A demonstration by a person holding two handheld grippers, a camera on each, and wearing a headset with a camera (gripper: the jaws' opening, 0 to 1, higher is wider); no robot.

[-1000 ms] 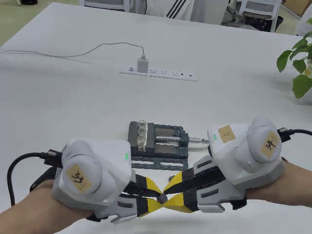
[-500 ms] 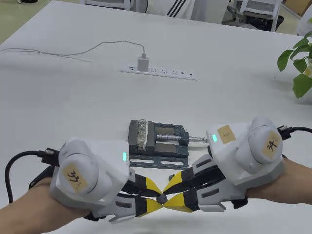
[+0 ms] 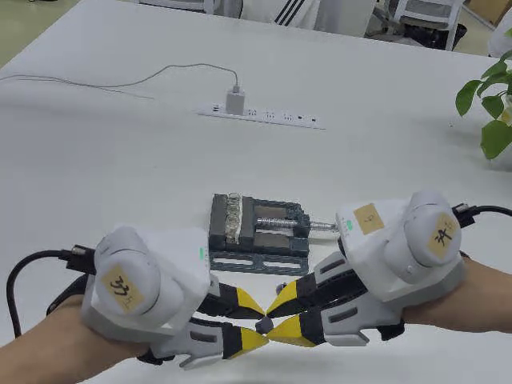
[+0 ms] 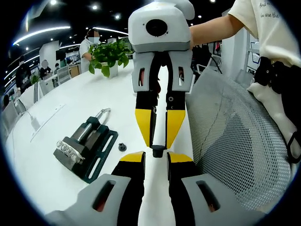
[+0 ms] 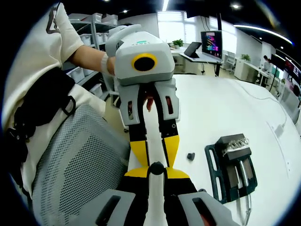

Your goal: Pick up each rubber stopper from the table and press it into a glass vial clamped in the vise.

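1. Fingers (image 5: 178,173) of right gripper (image 5: 157,172): drawn in to a narrow gap, clamped on a small dark rubber stopper (image 5: 156,167) at the yellow tips.
2. Fingers (image 4: 133,157) of left gripper (image 4: 157,158): set a little wider, yellow tips flanking that same stopper from the opposite side; contact with it unclear.
3. Both grippers: tip to tip, facing one another, low over the near edge of the white table (image 3: 120,176), stopper at the meeting point.
4. Second stopper (image 4: 122,146): loose on the table, near the vise (image 4: 89,153), on the side toward the grippers, apart from both.
5. Vise: dark, flat on the table just beyond the gripper tips, screw handle sticking out to the right in the head view.
6. Glass vials (image 3: 233,214): short row, upright, clamped between the vise jaws toward its left end in the head view.
7. Farther back: white power strip (image 3: 264,118) with a charger (image 3: 234,102) plugged in, thin cable (image 3: 120,84) trailing off leftward; green plant (image 3: 486,104) at the right edge of the table.
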